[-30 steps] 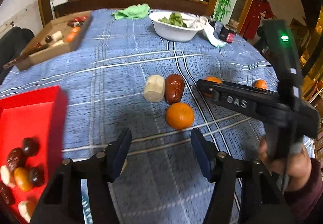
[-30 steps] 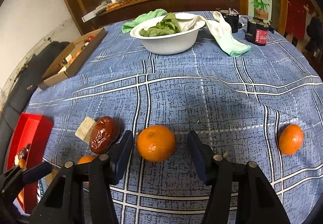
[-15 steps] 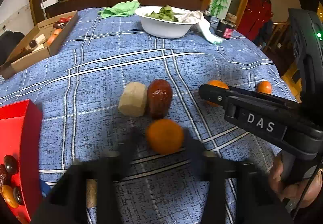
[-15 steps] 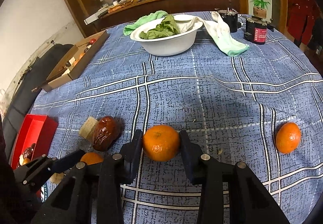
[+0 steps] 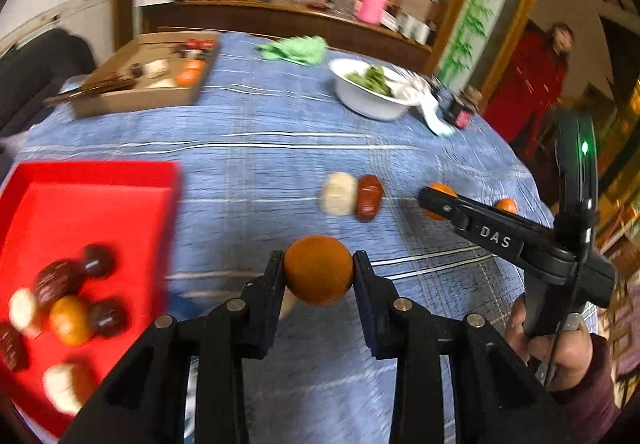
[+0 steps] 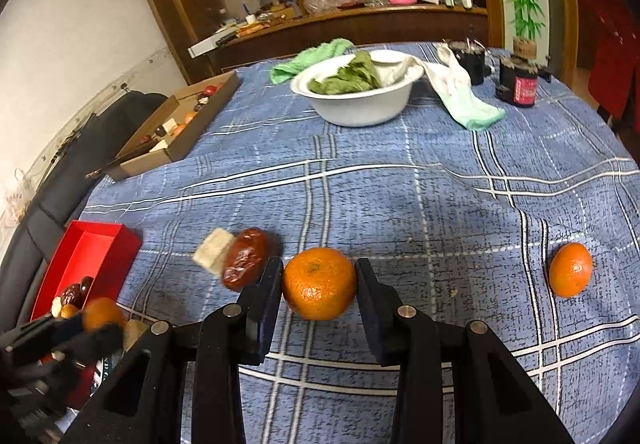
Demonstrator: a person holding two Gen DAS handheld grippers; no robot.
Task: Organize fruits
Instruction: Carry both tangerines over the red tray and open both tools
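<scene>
Tablecloth (image 6: 400,204), blue plaid, carries everything. Red tray (image 5: 100,204) sits at its near-left edge, already holding dates, an orange and pale pieces.

We read both claws as pinching fruit:
- Left gripper (image 5: 319,276): jaws pressed on a mandarin (image 5: 319,276), apparently lifted off the cloth; view blurred. Tray lies just left of it, so we judge this the nearer hand for the drop, a short leftward carry.
- Right gripper (image 6: 319,283): jaws touching both sides of a second mandarin (image 6: 319,283), near the front edge; whether it is off the cloth we cannot tell.

Left loose:
- third mandarin (image 6: 570,269), toward the right edge
- date (image 6: 245,258) touching a pale block (image 6: 213,255), mid-table
</scene>
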